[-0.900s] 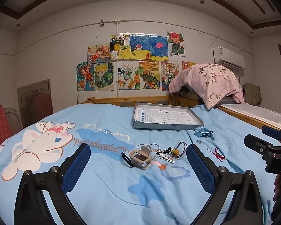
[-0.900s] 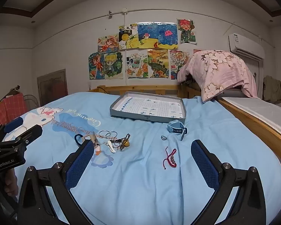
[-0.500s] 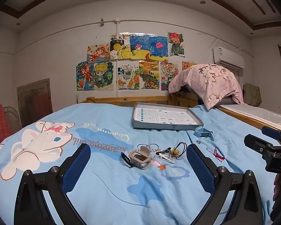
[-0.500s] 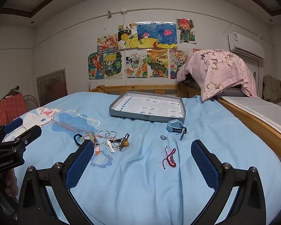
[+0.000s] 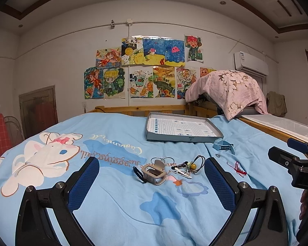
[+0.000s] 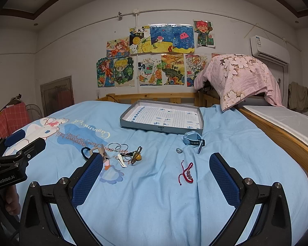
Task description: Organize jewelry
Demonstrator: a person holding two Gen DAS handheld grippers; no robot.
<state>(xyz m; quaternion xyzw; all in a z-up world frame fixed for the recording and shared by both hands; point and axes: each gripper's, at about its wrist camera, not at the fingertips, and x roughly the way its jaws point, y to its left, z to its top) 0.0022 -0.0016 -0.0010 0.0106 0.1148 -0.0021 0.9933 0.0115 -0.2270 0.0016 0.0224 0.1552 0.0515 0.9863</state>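
Note:
On the blue bedsheet lies a cluster of small pieces: a beige claw hair clip (image 5: 154, 173), a black hair tie (image 6: 86, 152), thin metal rings (image 6: 118, 146), a silver clip (image 6: 122, 160) and a cord with a yellow bead (image 6: 138, 156). To their right lie a blue watch (image 6: 193, 140), a small ring (image 6: 179, 150) and a red bead bracelet (image 6: 186, 173). Behind them sits a shallow grey tray (image 6: 133, 124) with a grid-printed floor. My left gripper (image 5: 152, 177) hovers open just short of the hair clip. Open too, my right gripper (image 6: 156, 171) hangs before the bracelet. Neither holds anything.
A wooden bed rail (image 6: 277, 135) runs along the right side, with a white mattress beyond it. A pink floral cloth (image 6: 242, 75) drapes over something at the headboard. Drawings cover the back wall. A hand (image 6: 10, 198) grips the left tool's handle.

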